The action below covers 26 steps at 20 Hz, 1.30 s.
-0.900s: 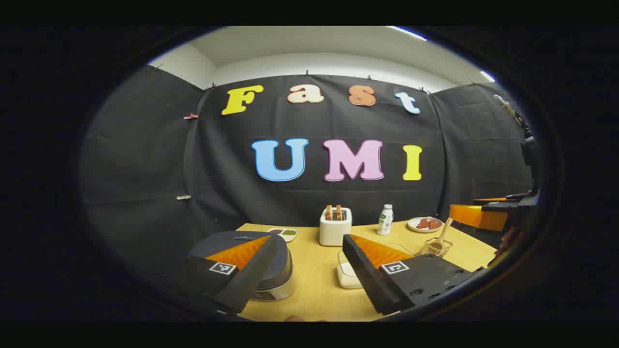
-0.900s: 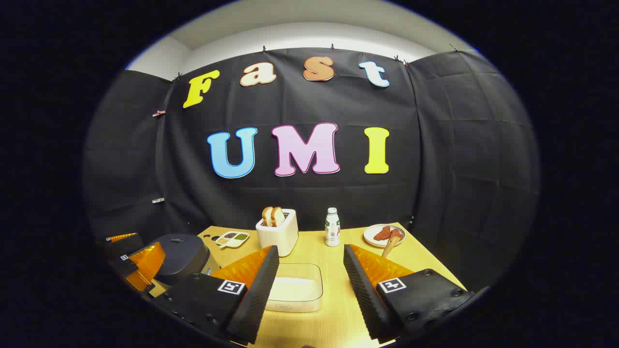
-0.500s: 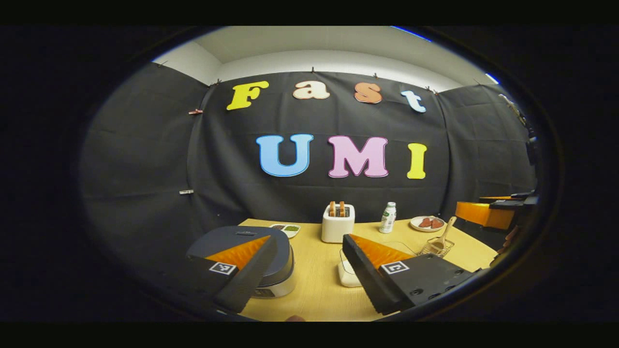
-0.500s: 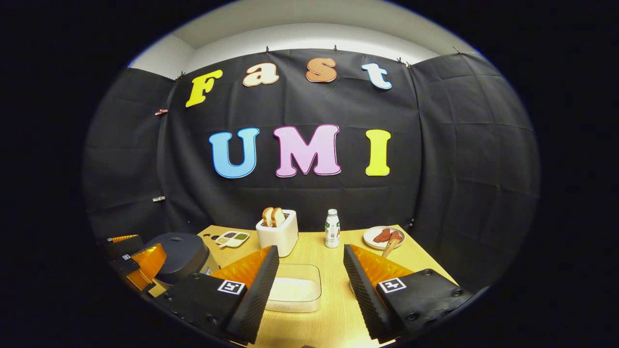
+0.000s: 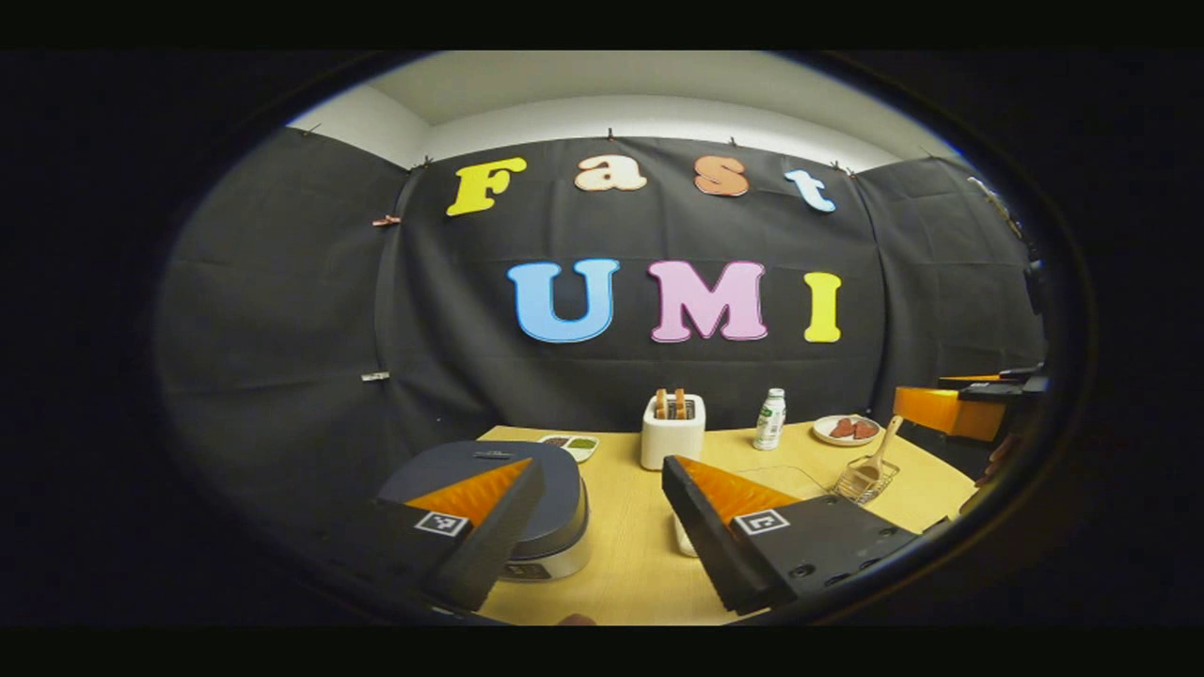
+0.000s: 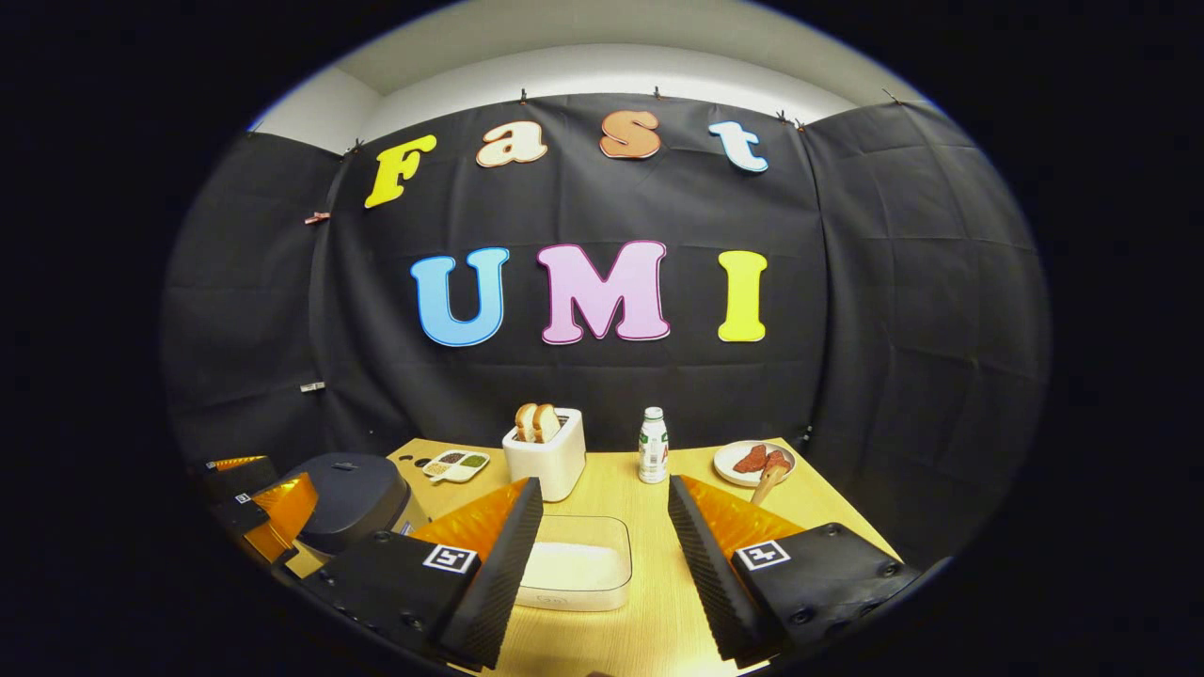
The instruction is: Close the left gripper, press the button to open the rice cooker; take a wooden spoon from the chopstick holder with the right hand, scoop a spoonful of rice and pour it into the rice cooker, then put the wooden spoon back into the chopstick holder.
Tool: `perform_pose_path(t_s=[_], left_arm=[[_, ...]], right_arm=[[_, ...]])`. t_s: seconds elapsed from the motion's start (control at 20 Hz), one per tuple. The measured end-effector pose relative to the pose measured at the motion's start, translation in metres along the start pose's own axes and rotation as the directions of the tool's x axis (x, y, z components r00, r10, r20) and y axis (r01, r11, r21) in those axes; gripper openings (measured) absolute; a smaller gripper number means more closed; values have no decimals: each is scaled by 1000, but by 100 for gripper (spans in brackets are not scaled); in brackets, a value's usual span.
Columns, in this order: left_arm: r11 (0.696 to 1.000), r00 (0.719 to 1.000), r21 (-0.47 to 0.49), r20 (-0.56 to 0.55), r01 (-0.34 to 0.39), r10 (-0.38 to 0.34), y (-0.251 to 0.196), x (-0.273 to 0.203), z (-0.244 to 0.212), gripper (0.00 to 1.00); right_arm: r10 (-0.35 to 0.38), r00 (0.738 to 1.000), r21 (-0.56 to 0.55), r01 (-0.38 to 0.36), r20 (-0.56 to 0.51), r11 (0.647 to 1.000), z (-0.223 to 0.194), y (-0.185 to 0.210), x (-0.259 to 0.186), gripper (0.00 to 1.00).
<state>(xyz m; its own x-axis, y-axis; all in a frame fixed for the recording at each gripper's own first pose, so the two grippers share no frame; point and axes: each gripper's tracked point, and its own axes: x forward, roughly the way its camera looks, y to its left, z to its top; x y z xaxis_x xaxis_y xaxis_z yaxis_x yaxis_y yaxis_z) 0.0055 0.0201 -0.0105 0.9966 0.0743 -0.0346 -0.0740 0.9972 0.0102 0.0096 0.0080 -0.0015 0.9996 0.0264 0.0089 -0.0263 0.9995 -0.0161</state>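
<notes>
Step one pending: cooker [image 5: 527, 489] lid down, lower left. Left gripper [image 5: 602, 527] and right gripper [image 6: 602, 555] both wide apart, empty. Next: left must clamp, then press the button.

A pale wooden table top [image 6: 658, 611], smooth w/ fine grain, is seen under a soft sheen. The dark grey rice cooker lid [image 5: 489, 470] looks like matt plastic; its lower silver band [image 5: 555, 567] is glossy, prob. metal. A clear plastic box of white rice [image 6: 576, 564] is glossy at the rim. The white toaster [image 6: 548, 462] appears smooth, satin plastic. A small wire-mesh chopstick holder [image 5: 861, 482] is shown as thin metal, w/ a light wooden spoon [image 5: 878, 453] in it, matt. The black booth wall [image 6: 894, 310] is matt cloth, creased.
</notes>
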Motion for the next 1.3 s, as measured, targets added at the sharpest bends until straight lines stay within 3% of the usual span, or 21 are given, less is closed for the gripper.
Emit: perform_pose_path(t_s=[0.15,0.3,0.35,0.5,0.65,0.95,1.3], left_arm=[[1000,1000,-4,-10,-19,19,8,2,-1,76],[999,998,-19,-35,-43,43,18,6,-9,72],[998,998,-22,-41,-54,53,23,7,-9,65],[997,997,-13,-46,-70,69,34,10,-12,55],[996,994,-25,-64,-90,89,49,16,-16,35],[992,987,-43,-113,-118,112,77,28,-30,12],[992,977,-78,-195,-101,84,99,48,-57,9]], right_arm=[[11,1000,-3,-11,-1,1000,0,3,3,84],[13,1000,1,-13,-1,1000,-1,5,6,84],[15,1000,5,-15,2,1000,0,6,7,84],[24,1000,-1,-24,4,1000,0,11,12,84],[37,999,-9,-37,2,999,0,16,15,84],[45,999,-11,-45,-3,999,-3,20,20,84],[41,999,-13,-41,-14,999,-7,22,26,84]])
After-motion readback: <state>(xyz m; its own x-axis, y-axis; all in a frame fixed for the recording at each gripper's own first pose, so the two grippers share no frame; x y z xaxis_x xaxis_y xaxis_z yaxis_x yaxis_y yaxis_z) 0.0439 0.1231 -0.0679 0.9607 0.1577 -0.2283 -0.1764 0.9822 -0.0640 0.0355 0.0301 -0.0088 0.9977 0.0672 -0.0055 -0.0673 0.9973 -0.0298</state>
